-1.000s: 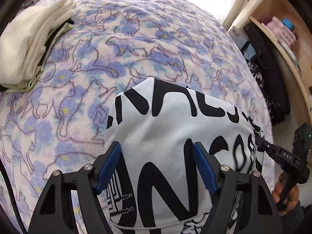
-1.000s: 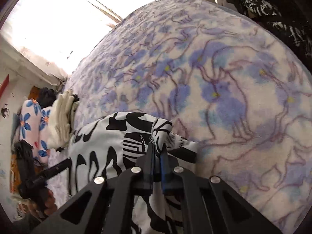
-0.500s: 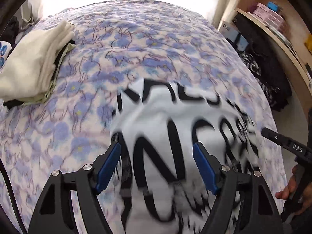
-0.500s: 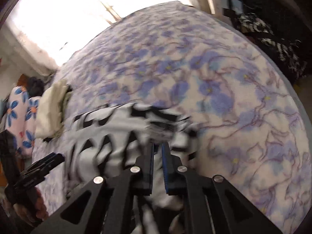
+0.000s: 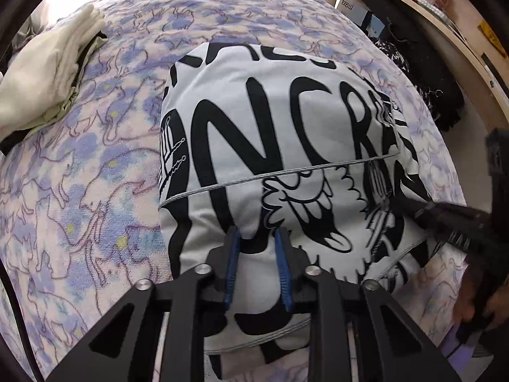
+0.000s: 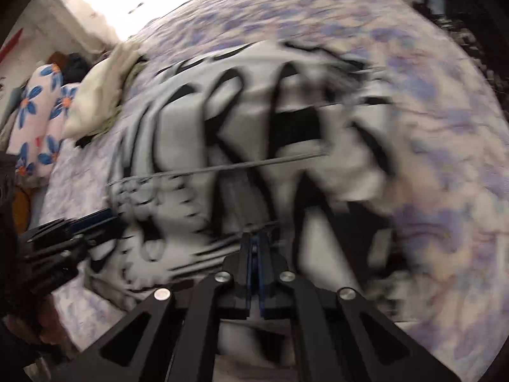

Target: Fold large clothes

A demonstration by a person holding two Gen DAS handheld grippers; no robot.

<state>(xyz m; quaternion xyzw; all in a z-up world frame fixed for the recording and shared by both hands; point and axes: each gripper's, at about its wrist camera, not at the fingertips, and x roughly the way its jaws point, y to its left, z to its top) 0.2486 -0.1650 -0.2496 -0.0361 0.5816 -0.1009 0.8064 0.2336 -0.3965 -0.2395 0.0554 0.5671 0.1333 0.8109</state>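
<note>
So left claw [image 5: 254, 238] has just been closing, jaws now narrow w/ a fold of the white shirt [image 5: 286, 127] bunched between the blue pads, looks like it's pinching the fabric. Right claw [image 6: 254, 245] is clamped fully together on the same shirt, cloth caught at its tips, tho that view is pretty blurry.

Surface is a bed [image 5: 79, 191] w/ a fleecy purple-and-pink animal-print blanket. Cream folded clothes [image 5: 47, 73] sit near the bed's far left edge, well apart from the shirt. Flower-print pillow [image 6: 35, 117] just past that pile. Wooden shelf [image 5: 445, 16] w/ small boxes along the right side of the bed, dark patterned clothes [image 5: 429, 95] heaped below it.

Shirt (big black lettering + bird graphic) lies partly folded around the middle-to-near part of the bed, a hem line running across it. Both claws are at its near edge, left one toward the middle, right one at the right end.
</note>
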